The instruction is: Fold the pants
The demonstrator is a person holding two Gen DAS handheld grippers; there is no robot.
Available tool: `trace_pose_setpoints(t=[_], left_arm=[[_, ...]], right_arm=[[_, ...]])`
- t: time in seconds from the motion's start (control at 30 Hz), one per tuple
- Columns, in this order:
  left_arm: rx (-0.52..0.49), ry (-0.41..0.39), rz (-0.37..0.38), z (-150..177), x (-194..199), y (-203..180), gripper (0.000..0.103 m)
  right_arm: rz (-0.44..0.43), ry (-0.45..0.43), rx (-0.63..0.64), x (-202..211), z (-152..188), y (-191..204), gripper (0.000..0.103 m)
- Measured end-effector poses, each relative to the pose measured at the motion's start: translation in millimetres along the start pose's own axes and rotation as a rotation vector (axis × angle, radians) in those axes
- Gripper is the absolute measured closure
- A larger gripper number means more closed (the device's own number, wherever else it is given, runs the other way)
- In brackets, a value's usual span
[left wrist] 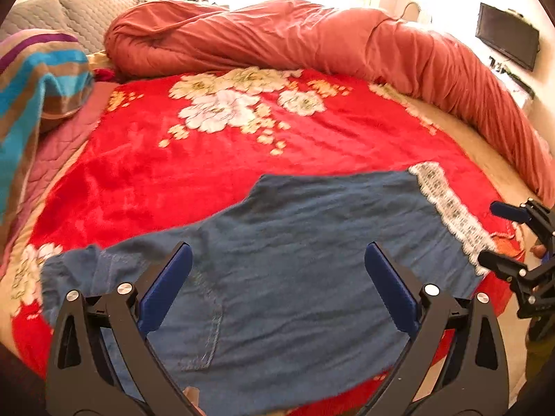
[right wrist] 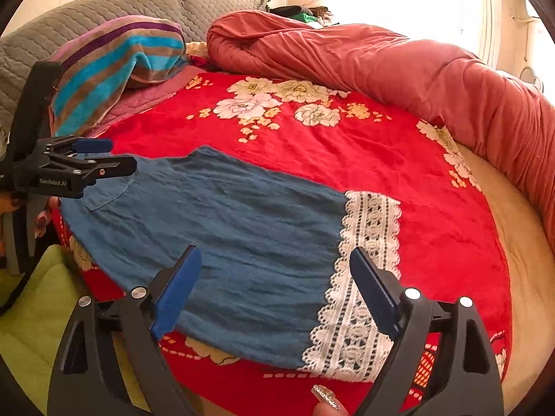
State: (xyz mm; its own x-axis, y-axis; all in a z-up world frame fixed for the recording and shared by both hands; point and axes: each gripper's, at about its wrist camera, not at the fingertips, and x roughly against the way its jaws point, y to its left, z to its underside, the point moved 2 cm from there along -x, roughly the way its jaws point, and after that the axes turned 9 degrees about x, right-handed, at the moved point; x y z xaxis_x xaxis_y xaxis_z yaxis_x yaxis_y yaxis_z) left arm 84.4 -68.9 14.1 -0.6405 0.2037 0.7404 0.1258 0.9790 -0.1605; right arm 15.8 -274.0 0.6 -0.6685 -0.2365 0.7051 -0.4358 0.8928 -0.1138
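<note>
pants [right wrist: 222, 228] lay flat across the lower middle of the frame on the red blanket [right wrist: 381, 145], lace hem [right wrist: 364, 277] at right. i had left gripper [left wrist: 277, 263] and right gripper [right wrist: 275, 267] spread wide, empty above the cloth, probably lining up a fold.

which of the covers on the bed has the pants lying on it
The red floral blanket: the blue pants lie flat on it. The salmon quilt and striped blanket sit bunched behind.

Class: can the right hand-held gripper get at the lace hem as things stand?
Probably yes: the right hand-held gripper is open above the pants, and the lace hem lies flat and uncovered just ahead.
</note>
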Motion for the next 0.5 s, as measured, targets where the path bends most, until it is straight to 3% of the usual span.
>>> trace_pose_setpoints(t=[0.27,0.5], left_arm=[[0.035,0.081,-0.048,37,-3,19,0.01],[0.124,0.155,-0.085,63,-17,48,0.01]], right_arm=[[-0.022,0.041,-0.022,-9,16,11,0.017],[0.017,0.083,-0.064,-25,32,6,0.017]])
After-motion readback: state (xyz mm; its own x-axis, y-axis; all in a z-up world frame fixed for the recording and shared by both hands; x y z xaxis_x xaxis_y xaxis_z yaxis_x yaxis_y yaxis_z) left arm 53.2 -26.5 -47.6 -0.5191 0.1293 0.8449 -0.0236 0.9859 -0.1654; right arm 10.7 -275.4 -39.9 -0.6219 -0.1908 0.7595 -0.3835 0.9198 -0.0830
